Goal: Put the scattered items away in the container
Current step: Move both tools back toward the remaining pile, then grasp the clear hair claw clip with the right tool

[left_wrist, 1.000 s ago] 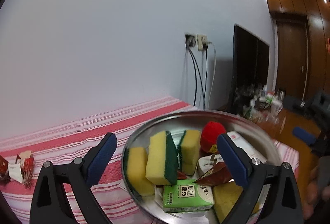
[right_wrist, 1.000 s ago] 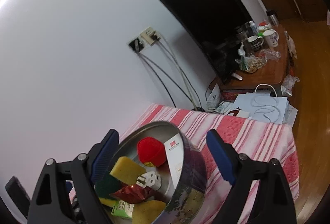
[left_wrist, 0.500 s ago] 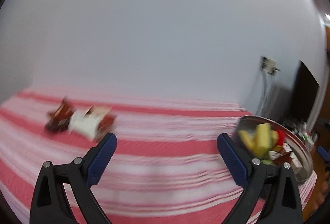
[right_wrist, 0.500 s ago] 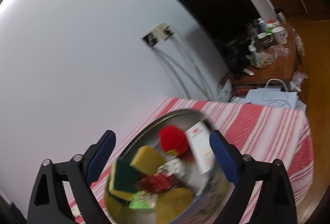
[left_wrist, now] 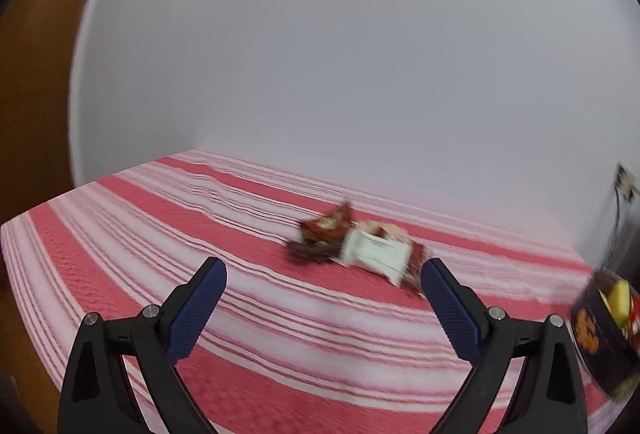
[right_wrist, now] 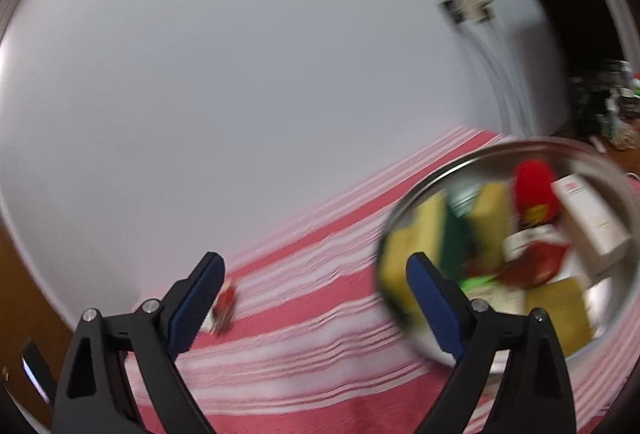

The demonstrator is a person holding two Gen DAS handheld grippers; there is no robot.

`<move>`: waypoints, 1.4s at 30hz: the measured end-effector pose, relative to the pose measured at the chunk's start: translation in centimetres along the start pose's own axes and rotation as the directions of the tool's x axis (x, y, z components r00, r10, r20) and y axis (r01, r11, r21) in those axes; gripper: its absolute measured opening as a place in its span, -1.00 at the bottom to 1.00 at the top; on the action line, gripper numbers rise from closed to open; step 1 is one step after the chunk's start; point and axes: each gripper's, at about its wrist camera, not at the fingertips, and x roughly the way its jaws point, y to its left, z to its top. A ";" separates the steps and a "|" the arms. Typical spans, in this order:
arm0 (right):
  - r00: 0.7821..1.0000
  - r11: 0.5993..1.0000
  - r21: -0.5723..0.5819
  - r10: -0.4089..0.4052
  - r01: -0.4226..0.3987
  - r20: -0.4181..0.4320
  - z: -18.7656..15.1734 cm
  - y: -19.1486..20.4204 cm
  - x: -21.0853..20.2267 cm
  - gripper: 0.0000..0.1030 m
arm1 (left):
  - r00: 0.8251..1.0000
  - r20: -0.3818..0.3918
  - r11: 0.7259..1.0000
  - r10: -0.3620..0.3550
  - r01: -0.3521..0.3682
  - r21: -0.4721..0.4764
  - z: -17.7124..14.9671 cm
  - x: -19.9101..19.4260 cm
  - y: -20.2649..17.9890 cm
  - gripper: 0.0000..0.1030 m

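Note:
A small heap of red and white snack packets (left_wrist: 356,246) lies on the red-and-white striped cloth (left_wrist: 160,234), just beyond my open left gripper (left_wrist: 322,310), which holds nothing. The round metal tin (left_wrist: 600,330) sits at the far right of the left wrist view. In the right wrist view the tin (right_wrist: 440,174) is close on the right, blurred, holding yellow-green sponges (right_wrist: 420,234), a red round item (right_wrist: 534,190), a white box (right_wrist: 592,218) and other packets. My right gripper (right_wrist: 312,306) is open and empty, left of the tin. The packets (right_wrist: 224,304) show small at left.
A white wall runs behind the table. A wall socket with hanging cables (right_wrist: 480,34) and a dark screen (right_wrist: 572,14) are at the right. Brown wood (left_wrist: 32,74) borders the table's left end. Cluttered items (right_wrist: 612,94) stand on a far table.
Both views swung left. The left gripper turned away from the tin toward the packets, which now sit ahead of it. The tin slid to the right in the right wrist view.

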 end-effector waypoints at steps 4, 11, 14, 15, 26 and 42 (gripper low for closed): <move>0.987 0.994 -0.063 0.079 -0.089 -0.136 -0.5 3.1 3.9 0.74 | 0.997 0.061 0.998 0.054 -0.051 -0.043 2.7 1.1 1.7 0.93; 0.894 0.964 -0.049 0.222 -0.261 -0.390 -0.7 7.8 12.0 0.20 | 0.985 0.101 0.990 0.142 -0.140 -0.022 7.7 6.5 3.0 0.93; 0.840 0.951 -0.017 0.264 -0.309 -0.474 -1.4 9.3 15.6 0.10 | 0.984 0.109 0.990 0.140 -0.142 0.004 8.5 9.2 3.2 0.93; 0.817 0.945 -0.001 0.281 -0.326 -0.503 -1.8 9.8 16.9 0.10 | 0.986 0.111 0.991 0.128 -0.130 0.011 8.4 10.0 3.3 0.93; 0.831 0.974 0.020 0.202 -0.224 -0.518 -3.4 10.5 23.5 0.15 | 0.996 0.045 0.997 0.077 -0.076 -0.022 7.2 13.1 5.8 0.93; 0.727 0.958 -0.132 0.100 -0.255 -0.679 -7.5 12.4 29.2 -0.06 | 0.998 0.001 0.998 0.055 -0.055 0.018 6.4 13.4 4.5 0.93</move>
